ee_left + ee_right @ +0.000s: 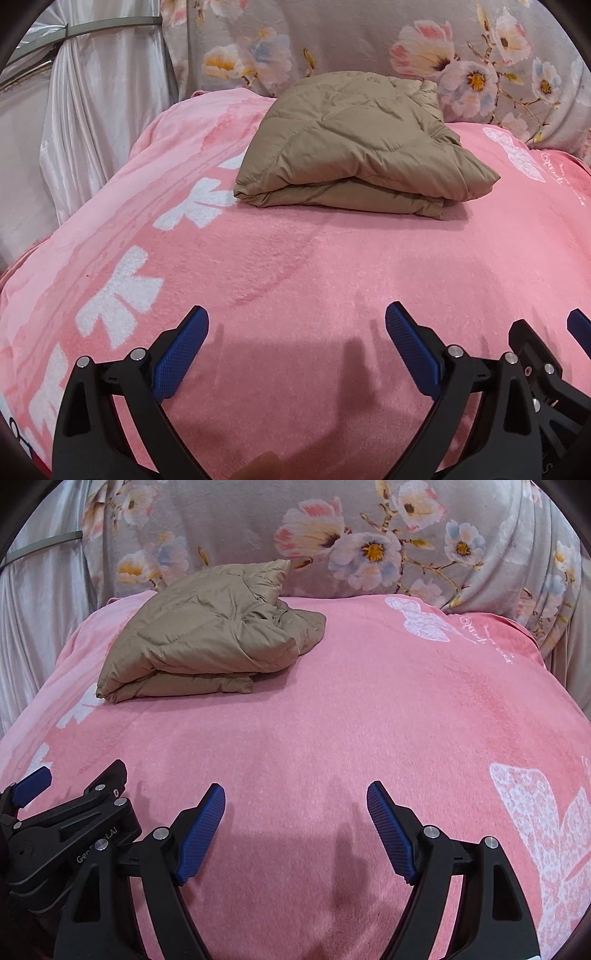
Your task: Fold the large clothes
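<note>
On pink blanket (pixel 295 258), folded tan jacket (pixel 354 147) lies alone.

Bare pink blanket (pixel 314 720) ahead; folded jacket (pixel 207 635) blocks far left.

We see a pink blanket (pixel 295 266) with white flower prints, floral grey cloth (pixel 240 520) behind, white curtain (pixel 92 110) left.

The folded tan jacket (pixel 354 147) hides its own inner layers and the pink blanket (pixel 295 258) beneath it. Small script near the blanket's far right corner is too small to read. The right gripper (pixel 580 332) is cut off by the left wrist view's right edge.
</note>
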### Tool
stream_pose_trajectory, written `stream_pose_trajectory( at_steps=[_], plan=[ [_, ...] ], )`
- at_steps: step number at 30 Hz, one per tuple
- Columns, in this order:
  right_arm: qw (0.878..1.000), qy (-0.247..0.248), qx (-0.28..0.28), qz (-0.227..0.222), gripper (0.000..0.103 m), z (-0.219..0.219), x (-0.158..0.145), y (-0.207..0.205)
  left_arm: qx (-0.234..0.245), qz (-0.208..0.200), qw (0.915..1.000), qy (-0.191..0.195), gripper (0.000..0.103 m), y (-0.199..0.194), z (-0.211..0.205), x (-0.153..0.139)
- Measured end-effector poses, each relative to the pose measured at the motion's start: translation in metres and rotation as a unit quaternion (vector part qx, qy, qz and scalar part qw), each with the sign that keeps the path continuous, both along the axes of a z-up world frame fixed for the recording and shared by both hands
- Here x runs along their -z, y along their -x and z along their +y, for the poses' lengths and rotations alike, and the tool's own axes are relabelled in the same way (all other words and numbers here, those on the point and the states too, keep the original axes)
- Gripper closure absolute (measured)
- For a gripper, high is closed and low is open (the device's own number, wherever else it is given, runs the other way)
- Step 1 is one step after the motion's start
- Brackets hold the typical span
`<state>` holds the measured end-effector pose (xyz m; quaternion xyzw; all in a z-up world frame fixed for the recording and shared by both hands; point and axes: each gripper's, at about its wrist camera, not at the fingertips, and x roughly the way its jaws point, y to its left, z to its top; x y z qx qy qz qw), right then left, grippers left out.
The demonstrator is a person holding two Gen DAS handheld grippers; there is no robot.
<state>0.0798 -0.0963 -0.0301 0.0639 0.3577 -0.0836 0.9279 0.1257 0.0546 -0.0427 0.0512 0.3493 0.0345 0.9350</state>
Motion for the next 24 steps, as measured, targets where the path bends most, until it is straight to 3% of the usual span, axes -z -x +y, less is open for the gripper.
stream_pose_trajectory(
  at_steps=[24],
  plan=[
    [1.0, 0.011, -0.002, 0.0, 0.026, 0.0031, 0.0001, 0.0002, -0.006, 0.002, 0.9999, -0.011, 0.009, -0.0017, -0.0005, 0.0021]
  ],
)
